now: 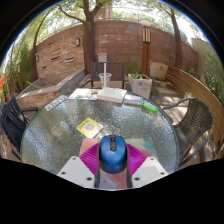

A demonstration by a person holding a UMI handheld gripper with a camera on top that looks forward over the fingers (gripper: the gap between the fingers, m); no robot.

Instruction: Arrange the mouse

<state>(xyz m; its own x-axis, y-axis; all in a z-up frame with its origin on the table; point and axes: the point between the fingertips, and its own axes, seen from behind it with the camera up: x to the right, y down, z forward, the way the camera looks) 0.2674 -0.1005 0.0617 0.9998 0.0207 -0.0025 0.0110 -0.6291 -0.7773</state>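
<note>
Between the two fingers of the claw [112,172], from left finger to right, the blue mouse [112,150] is seen; it seems gripped on both sides. Its long axis is pointed straight ahead, over the glass tabletop [60,140].

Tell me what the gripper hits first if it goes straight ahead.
The gripper already holds the mouse. Straight ahead lies bare glass table; likely nothing until the books at the far edge, though depth is unclear.

The claw [112,168] has two white fingers bearing magenta inner pads.
</note>
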